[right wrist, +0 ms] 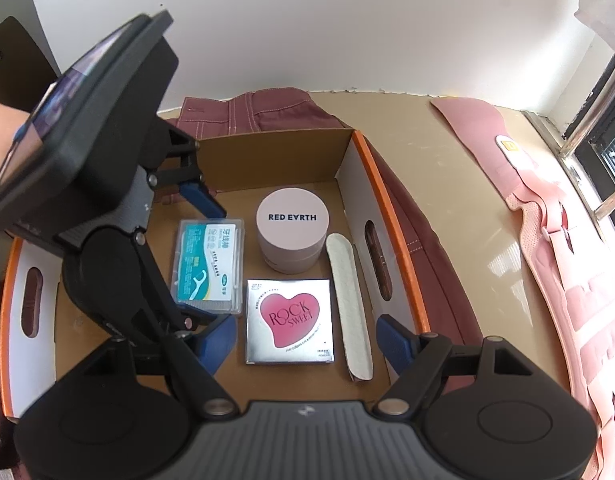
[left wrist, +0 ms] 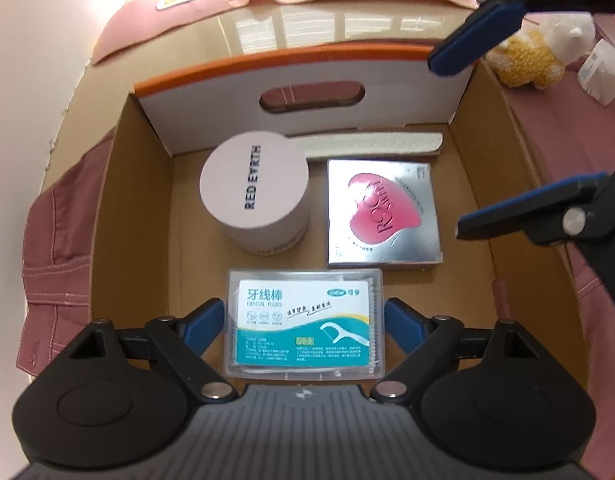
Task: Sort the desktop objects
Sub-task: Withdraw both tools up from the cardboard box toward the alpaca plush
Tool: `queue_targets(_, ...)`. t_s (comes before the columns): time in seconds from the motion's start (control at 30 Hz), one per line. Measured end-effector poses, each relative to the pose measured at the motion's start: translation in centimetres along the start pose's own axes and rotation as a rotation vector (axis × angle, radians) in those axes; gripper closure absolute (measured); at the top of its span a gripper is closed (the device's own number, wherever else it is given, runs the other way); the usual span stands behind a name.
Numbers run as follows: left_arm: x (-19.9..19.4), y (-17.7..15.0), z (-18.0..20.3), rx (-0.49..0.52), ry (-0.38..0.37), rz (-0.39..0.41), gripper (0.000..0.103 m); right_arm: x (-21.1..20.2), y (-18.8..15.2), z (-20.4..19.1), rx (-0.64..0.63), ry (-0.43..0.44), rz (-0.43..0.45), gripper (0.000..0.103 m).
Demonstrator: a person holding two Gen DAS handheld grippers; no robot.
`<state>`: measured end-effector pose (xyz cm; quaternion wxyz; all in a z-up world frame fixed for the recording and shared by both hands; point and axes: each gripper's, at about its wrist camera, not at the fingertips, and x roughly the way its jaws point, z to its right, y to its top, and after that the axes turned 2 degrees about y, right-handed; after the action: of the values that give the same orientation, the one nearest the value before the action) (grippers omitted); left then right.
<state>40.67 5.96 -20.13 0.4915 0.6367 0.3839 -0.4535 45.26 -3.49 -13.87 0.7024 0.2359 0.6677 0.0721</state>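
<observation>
A cardboard box (left wrist: 471, 184) with orange-edged flaps holds a pink "RED EARTH" jar (left wrist: 254, 192), a silver "ROCK SWEET" case (left wrist: 383, 216), a white nail file (left wrist: 371, 145) and a clear dental floss box (left wrist: 305, 322). My left gripper (left wrist: 303, 320) straddles the floss box, blue pads at its two sides; I cannot tell if they press on it. In the right wrist view the floss box (right wrist: 209, 266) lies on the box floor between the left gripper's pads. My right gripper (right wrist: 307, 342) is open and empty above the silver case (right wrist: 289, 322).
The box stands on a beige table (right wrist: 467, 216). Maroon trousers (right wrist: 263, 114) lie beside and behind it, pink cloth (right wrist: 547, 216) along the window side. A yellow plush toy (left wrist: 523, 60) and a small white container (left wrist: 603, 72) sit outside the box.
</observation>
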Motion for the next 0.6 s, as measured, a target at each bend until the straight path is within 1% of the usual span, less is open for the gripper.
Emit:
queue_targets(0.17, -0.9, -0.1, 0.1, 0.002, 0.007, 0.018, 0.010, -0.7, -0.3, -0.4, 0.010, -0.009, 0.003, 0.027)
queue_targets(0.23, -1.8, -0.3, 0.1, 0.002, 0.008, 0.036, 0.004, -1.1, -0.5, -0.6, 0.014, -0.015, 0.004, 0.027)
queue_targets(0.3, -2.9, -0.5, 0.2, 0.004, 0.016, 0.057, 0.001, -1.6, -0.7, -0.8, 0.024, -0.019, 0.006, 0.027)
queue_targets(0.47, -5.8, -1.1, -0.1, 0.001, 0.033, 0.113, 0.000, -3.0, -0.9, -1.7, 0.068, -0.022, 0.028, 0.026)
queue_targets(0.5, -6.4, -1.3, -0.1, 0.002, 0.037, 0.123, 0.000, -3.3, -1.0, -2.0, 0.074, -0.023, 0.033, 0.024)
queue_targets(0.6, -7.7, -2.1, -0.5, 0.000, 0.046, 0.146, 0.000, -4.1, -1.1, -3.1, 0.092, -0.024, 0.045, 0.023)
